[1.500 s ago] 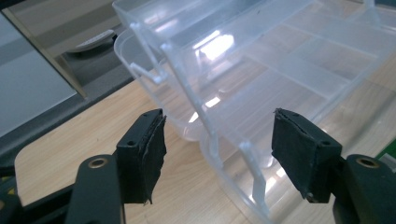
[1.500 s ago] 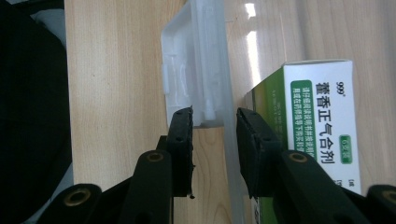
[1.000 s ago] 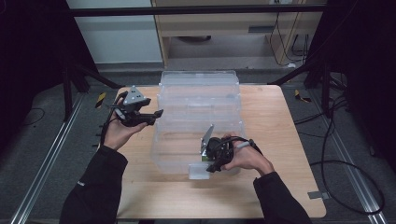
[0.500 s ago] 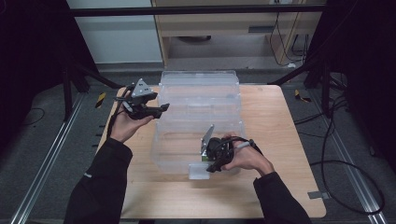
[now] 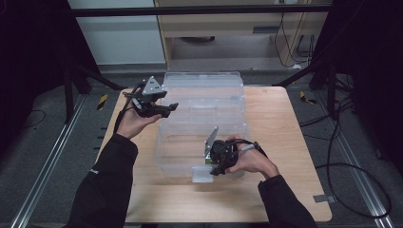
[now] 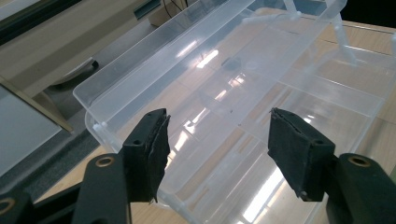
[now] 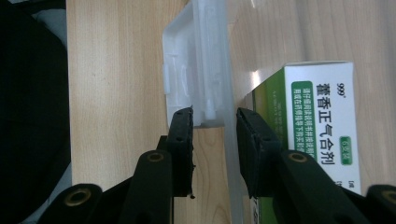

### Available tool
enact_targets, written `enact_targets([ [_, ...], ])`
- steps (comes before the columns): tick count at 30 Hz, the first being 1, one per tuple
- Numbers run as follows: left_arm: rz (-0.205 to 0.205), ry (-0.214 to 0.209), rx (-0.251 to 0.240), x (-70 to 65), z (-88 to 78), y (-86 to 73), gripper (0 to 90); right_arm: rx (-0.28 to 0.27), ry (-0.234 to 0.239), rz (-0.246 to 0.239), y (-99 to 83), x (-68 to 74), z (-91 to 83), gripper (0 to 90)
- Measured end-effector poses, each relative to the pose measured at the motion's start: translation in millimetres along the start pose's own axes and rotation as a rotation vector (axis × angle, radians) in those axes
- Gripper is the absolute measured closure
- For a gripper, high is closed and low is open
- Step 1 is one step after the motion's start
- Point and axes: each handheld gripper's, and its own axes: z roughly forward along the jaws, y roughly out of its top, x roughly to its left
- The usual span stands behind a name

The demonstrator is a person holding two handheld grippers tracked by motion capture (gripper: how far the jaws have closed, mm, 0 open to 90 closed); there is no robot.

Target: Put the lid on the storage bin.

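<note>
**Left hand-held gripper closing in on open organiser lid**

Shifted toward the clear plastic compartment box on the light wooden desk: left hand-held gripper, gaping, empty, narrowing slightly. Clamped on the front latch: right hand-held gripper. Lid closing likely next.

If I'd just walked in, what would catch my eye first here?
Probably the big clear plastic organizer box, lid open, in the middle of the wooden table. The right claw straddles the latch tab on its front wall, beside a green-and-white medicine carton. The left claw hovers open over the box's far left corner.
</note>
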Motion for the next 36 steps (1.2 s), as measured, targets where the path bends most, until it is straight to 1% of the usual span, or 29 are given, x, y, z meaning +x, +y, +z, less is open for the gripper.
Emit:
enact_targets([
  [3, 0.019, -0.018, 0.01, 0.8, 3.0, 2.7, 38.5, -0.005, -0.001, -0.007, -0.4, 0.0, 0.2, 68.0],
  [4, 0.033, -0.024, 0.026, 1.3, 3.8, 3.8, 38.6, -0.006, -0.002, -0.007, -0.5, 0.1, 0.2, 68.1],
  [5, 0.041, -0.031, 0.031, 0.7, 5.8, 4.5, 38.5, -0.007, -0.002, -0.005, -0.6, 0.3, 0.1, 68.1],
  [7, 0.071, -0.036, 0.05, 1.1, 7.7, 6.4, 38.4, -0.009, -0.002, -0.007, -1.0, 0.3, 0.0, 68.1],
  [9, 0.088, -0.053, 0.044, 1.4, 9.2, 8.2, 38.1, -0.011, -0.005, -0.006, -1.1, 0.5, 0.1, 68.1],
  [12, 0.129, -0.072, 0.06, 1.2, 12.0, 11.2, 37.3, -0.011, -0.005, -0.009, -1.1, 0.5, 0.2, 68.1],
  [15, 0.144, -0.098, 0.065, 2.5, 15.1, 13.6, 37.3, -0.01, -0.006, -0.007, -1.0, 0.6, 0.1, 68.1],
  [17, 0.15, -0.121, 0.059, 4.7, 16.8, 14.6, 37.4, -0.01, -0.005, -0.008, -1.2, 0.7, 0.0, 68.1],
  [18, 0.157, -0.136, 0.064, 6.3, 17.3, 14.9, 37.3, -0.01, -0.004, -0.01, -1.2, 0.6, 0.0, 68.1],
  [20, 0.175, -0.149, 0.072, 8.1, 18.6, 15.1, 36.7, -0.012, -0.004, -0.012, -1.4, 0.4, 0.1, 68.1],
  [21, 0.185, -0.155, 0.074, 9.4, 18.7, 15.4, 36.8, -0.012, -0.004, -0.012, -1.4, 0.4, 0.1, 68.1],
  [25, 0.2, -0.169, 0.084, 16.2, 17.7, 17.1, 37.1, -0.012, -0.003, -0.011, -1.4, 0.2, 0.0, 68.2],
  [28, 0.221, -0.184, 0.109, 21.2, 17.4, 19.0, 37.6, -0.012, -0.002, -0.012, -1.4, 0.1, 0.0, 68.2],
  [32, 0.248, -0.206, 0.124, 24.3, 19.7, 20.7, 38.7, -0.008, 0.008, -0.015, -1.0, -1.0, -0.1, 68.2],
  [34, 0.245, -0.217, 0.124, 24.6, 22.2, 20.6, 39.3, -0.008, 0.01, -0.016, -1.0, -1.2, 0.0, 68.2],
  [35, 0.258, -0.222, 0.133, 25.3, 23.3, 20.9, 39.6, -0.007, 0.01, -0.015, -1.0, -1.2, 0.0, 68.2],
  [36, 0.26, -0.223, 0.137, 25.2, 24.8, 21.1, 39.9, -0.007, 0.01, -0.015, -0.9, -1.2, 0.0, 68.2],
])
